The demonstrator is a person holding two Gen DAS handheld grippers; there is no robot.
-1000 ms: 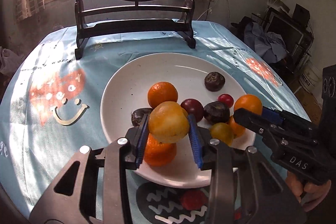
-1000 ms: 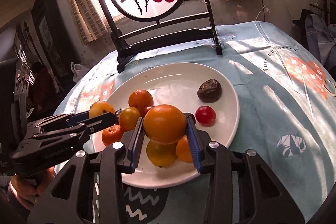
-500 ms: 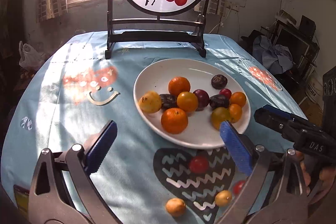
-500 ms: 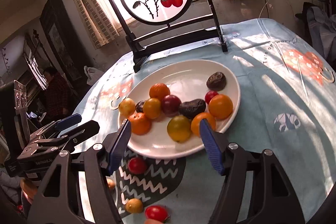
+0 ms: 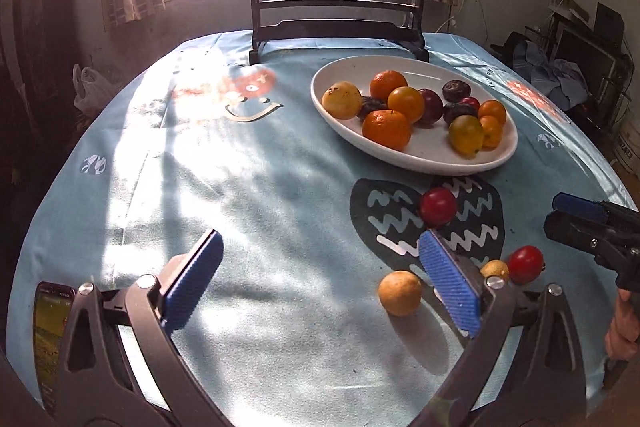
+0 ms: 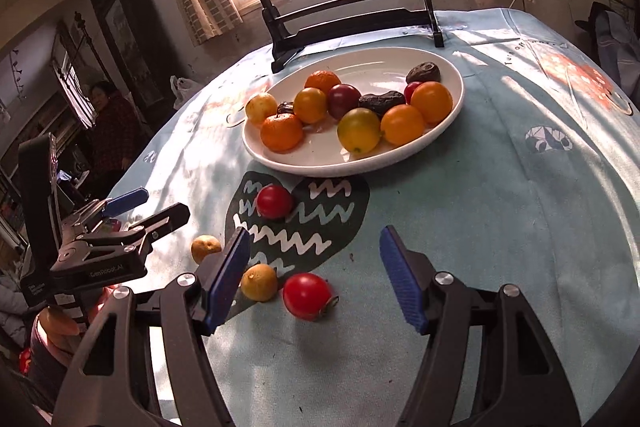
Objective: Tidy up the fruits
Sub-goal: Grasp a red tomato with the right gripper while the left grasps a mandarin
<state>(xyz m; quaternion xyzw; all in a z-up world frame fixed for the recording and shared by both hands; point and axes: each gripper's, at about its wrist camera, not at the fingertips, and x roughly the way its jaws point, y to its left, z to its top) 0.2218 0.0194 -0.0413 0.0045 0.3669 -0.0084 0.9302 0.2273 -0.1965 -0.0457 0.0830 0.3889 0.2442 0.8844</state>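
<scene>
Both tongs empty & spread wide: left tongs (image 5: 320, 281), right tongs (image 6: 316, 275). Red tomato (image 6: 307, 295) lies on surface (image 6: 520, 227) just ahead of right tongs, plate (image 6: 448, 123) well apart. Prob light, smooth, bruisable; pinch gently across widest part, away from stem

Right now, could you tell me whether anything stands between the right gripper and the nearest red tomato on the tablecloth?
Nothing visible does. The right gripper is open, and the red tomato lies on bare cloth between its fingers, beside a small yellow citrus at the left finger.
</scene>
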